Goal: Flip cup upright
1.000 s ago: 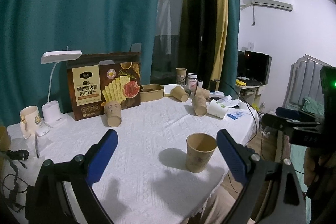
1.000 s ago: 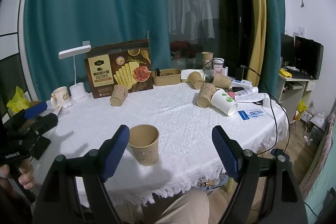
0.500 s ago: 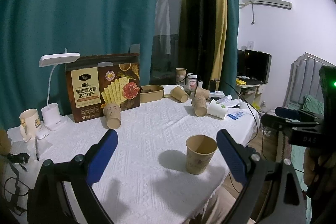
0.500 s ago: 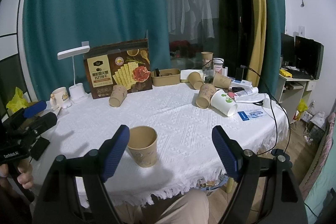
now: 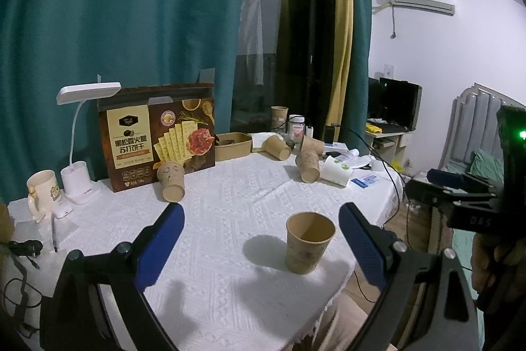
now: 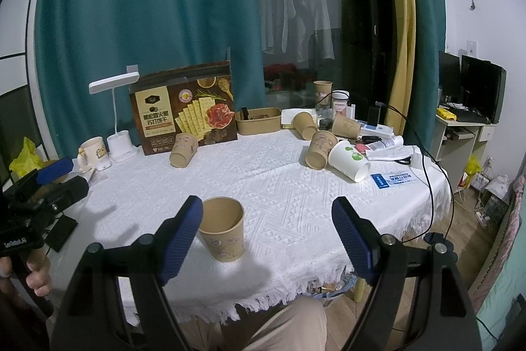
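Note:
A brown paper cup (image 5: 309,241) stands upright, mouth up, on the white tablecloth near the table's front edge; it also shows in the right wrist view (image 6: 223,229). My left gripper (image 5: 261,244) is open and empty, held back from the cup, which sits toward its right finger. My right gripper (image 6: 267,236) is open and empty, with the cup just beside its left finger, apart from it. Another brown cup (image 5: 171,182) lies tipped in front of the cracker box; it shows in the right wrist view too (image 6: 183,150).
Several more paper cups (image 6: 320,148) and a white cup (image 6: 348,161) lie on their sides at the back right. A cracker box (image 6: 184,111), desk lamp (image 6: 115,107), mug (image 6: 92,150), brown tray (image 6: 258,120), jar, papers and cables crowd the table's (image 6: 279,186) far side.
Both grippers have drifted slightly back and up; the upright cup stays put. Nothing was grasped or released.

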